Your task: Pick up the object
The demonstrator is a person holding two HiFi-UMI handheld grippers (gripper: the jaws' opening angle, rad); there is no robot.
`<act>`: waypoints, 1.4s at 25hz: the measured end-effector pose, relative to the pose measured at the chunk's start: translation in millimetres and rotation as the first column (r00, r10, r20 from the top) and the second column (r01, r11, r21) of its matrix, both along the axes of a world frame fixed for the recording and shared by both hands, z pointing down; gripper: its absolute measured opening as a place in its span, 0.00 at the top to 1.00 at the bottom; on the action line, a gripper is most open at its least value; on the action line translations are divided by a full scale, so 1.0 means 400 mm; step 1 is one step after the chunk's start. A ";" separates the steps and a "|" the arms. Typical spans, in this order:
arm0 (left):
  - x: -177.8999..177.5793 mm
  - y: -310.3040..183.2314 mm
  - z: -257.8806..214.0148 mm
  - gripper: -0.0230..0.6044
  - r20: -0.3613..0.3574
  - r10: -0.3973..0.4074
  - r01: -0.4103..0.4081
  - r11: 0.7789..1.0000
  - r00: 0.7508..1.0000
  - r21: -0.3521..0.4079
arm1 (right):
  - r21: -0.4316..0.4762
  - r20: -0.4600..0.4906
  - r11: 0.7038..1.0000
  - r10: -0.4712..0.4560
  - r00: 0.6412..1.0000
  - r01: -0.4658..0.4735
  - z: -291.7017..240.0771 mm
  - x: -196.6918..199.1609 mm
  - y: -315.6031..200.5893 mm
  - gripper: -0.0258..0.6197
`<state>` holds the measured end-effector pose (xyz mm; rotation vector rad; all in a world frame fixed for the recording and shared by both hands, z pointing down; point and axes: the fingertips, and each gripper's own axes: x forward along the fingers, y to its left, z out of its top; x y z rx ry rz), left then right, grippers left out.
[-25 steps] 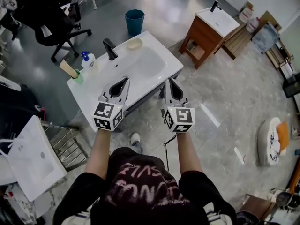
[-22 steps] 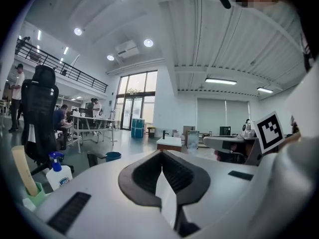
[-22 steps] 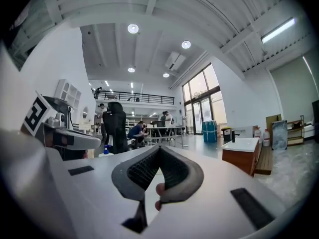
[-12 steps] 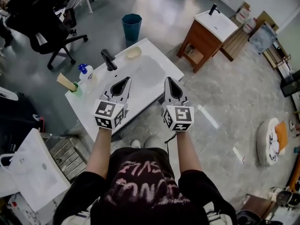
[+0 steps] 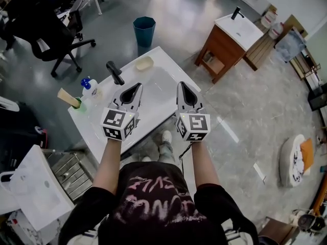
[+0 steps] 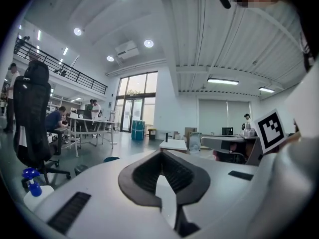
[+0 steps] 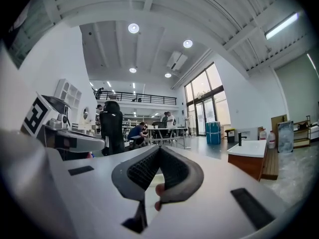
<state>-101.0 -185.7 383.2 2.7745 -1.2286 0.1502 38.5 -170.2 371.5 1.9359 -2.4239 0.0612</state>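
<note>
A white sink counter (image 5: 168,68) stands below me in the head view. On it are a black faucet (image 5: 114,72), a beige soap dish (image 5: 144,63), a blue-capped bottle (image 5: 89,86) and a green cup (image 5: 80,104) with a wooden brush in it. My left gripper (image 5: 136,87) hovers over the basin, shut and empty. My right gripper (image 5: 182,84) hangs over the counter's right edge, also shut with nothing in it. Both point level into the room: left gripper (image 6: 160,153), right gripper (image 7: 158,148). The blue-capped bottle (image 6: 31,181) shows low at the left of the left gripper view.
A teal bin (image 5: 144,28) stands behind the counter and a black office chair (image 5: 38,27) to the far left. A wooden vanity (image 5: 230,34) is at the upper right. A metal rack (image 5: 76,162) and a white panel (image 5: 36,185) sit at my left.
The person has stepped forward, so the sink counter has slid lower and left in the head view. Both grippers stay shut, side by side, in the same pose.
</note>
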 end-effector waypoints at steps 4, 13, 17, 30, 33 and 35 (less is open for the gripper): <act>0.036 -0.085 0.029 0.94 0.011 -0.037 0.037 0.999 0.999 -0.025 | -0.020 0.010 1.000 -0.023 1.000 0.024 0.024 0.047 -0.089 0.94; 0.143 -0.263 0.079 0.94 0.045 -0.106 0.109 0.992 0.993 -0.058 | -0.081 0.031 0.992 -0.097 0.995 0.100 0.090 0.149 -0.297 0.94; 0.171 -0.329 0.090 0.94 0.052 -0.136 0.139 0.988 0.989 -0.062 | -0.091 0.037 0.989 -0.112 0.993 0.115 0.106 0.186 -0.369 0.94; 0.208 -0.437 0.112 0.94 0.067 -0.176 0.181 0.981 0.982 -0.072 | -0.113 0.057 0.979 -0.164 0.985 0.170 0.134 0.196 -0.482 0.94; 0.207 -0.454 0.132 0.94 0.081 -0.181 0.187 0.979 0.980 -0.080 | -0.115 0.057 0.978 -0.167 0.984 0.173 0.139 0.189 -0.492 0.94; 0.205 -0.467 0.161 0.94 0.104 -0.190 0.201 0.974 0.976 -0.104 | -0.119 0.053 0.977 -0.170 0.984 0.175 0.146 0.191 -0.497 0.94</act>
